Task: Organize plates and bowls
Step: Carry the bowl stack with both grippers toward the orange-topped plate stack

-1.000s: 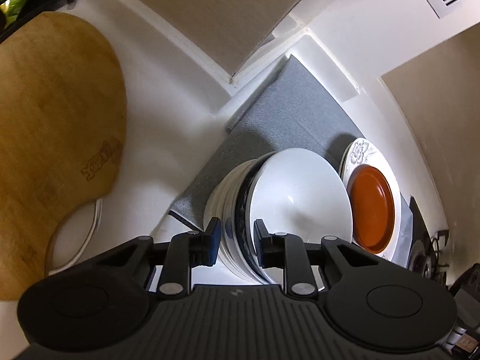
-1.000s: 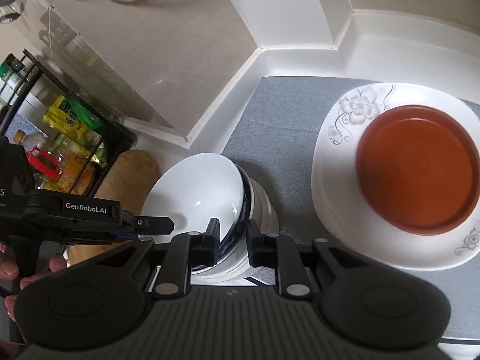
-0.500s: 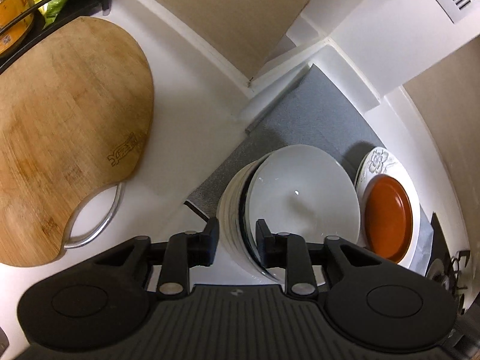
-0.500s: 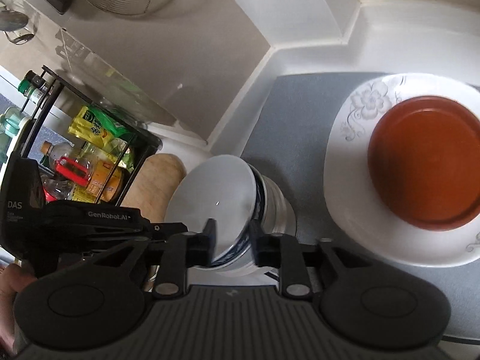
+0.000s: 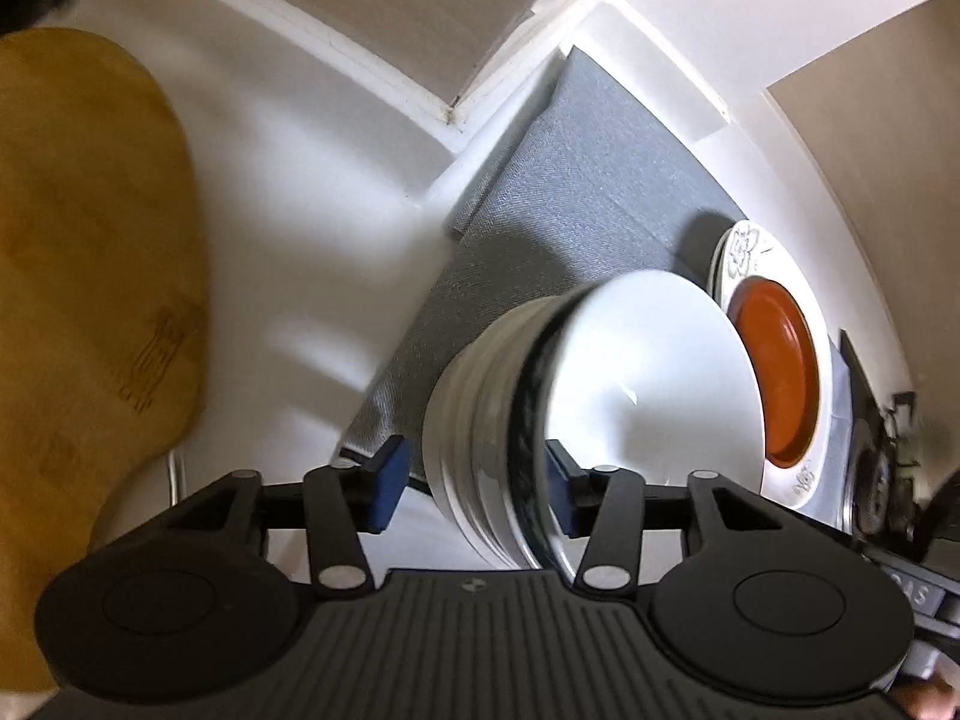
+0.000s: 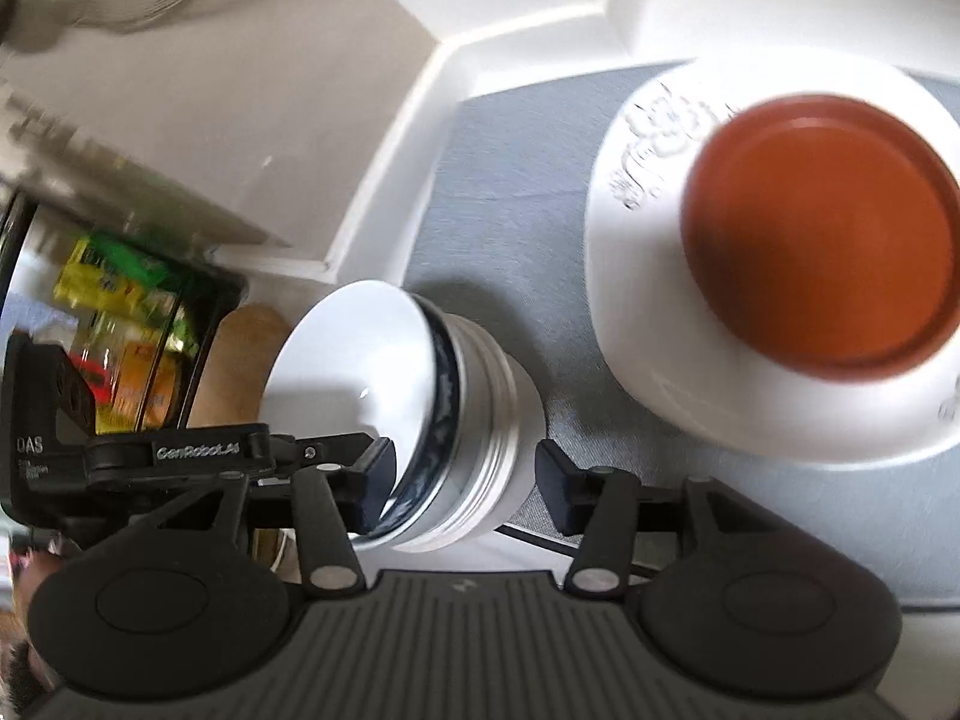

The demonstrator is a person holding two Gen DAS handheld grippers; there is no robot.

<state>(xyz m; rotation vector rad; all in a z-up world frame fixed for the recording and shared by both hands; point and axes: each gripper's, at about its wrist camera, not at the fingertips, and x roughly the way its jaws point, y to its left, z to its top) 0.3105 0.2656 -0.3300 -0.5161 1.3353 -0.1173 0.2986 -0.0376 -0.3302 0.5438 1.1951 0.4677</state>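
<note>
A stack of white bowls (image 5: 630,384), the top one with a dark blue patterned rim, stands at the near edge of a grey mat (image 5: 576,180). My left gripper (image 5: 471,483) is open, its fingers standing either side of the stack's rim. My right gripper (image 6: 462,480) is open too and straddles the same stack (image 6: 420,396) from the other side. An orange plate (image 6: 822,234) lies on a white floral plate (image 6: 654,330) to the right on the mat. Both show in the left wrist view, the orange plate (image 5: 780,372) on the floral plate (image 5: 744,246).
A wooden cutting board (image 5: 84,276) lies on the white counter to the left. A black rack with bottles and packets (image 6: 126,312) stands at the far left. A white wall corner backs the mat (image 6: 498,180). A stove edge (image 5: 882,450) is at the right.
Both grippers have opened from a narrow grip on the bowls' rims to a wide gap around the stack. The stack now rests on the mat.
</note>
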